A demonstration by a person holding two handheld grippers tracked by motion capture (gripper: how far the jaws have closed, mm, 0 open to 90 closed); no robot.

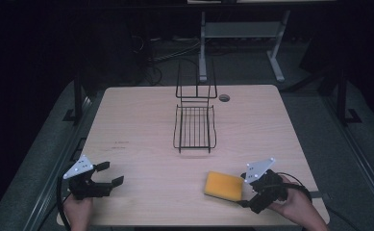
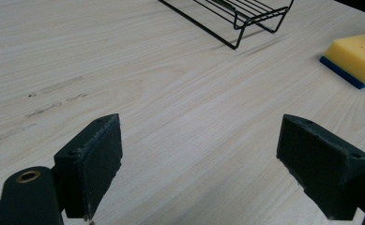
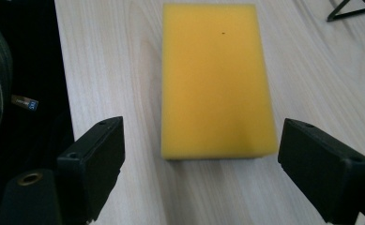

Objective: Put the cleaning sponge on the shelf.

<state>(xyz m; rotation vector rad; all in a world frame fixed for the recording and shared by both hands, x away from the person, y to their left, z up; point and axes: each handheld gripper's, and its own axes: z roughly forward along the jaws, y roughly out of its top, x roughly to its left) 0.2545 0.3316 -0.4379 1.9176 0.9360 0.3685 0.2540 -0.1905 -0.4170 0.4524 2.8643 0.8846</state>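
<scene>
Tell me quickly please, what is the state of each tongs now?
Left tongs: open, holding nothing, above bare table.
Right tongs: open, holding nothing, jaws apart just before the yellow sponge.

Left gripper, right gripper: jaws wide apart, low over table.

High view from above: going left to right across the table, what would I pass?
Left gripper → wire rack → yellow sponge → right gripper, all on or just over the wooden table.
</scene>
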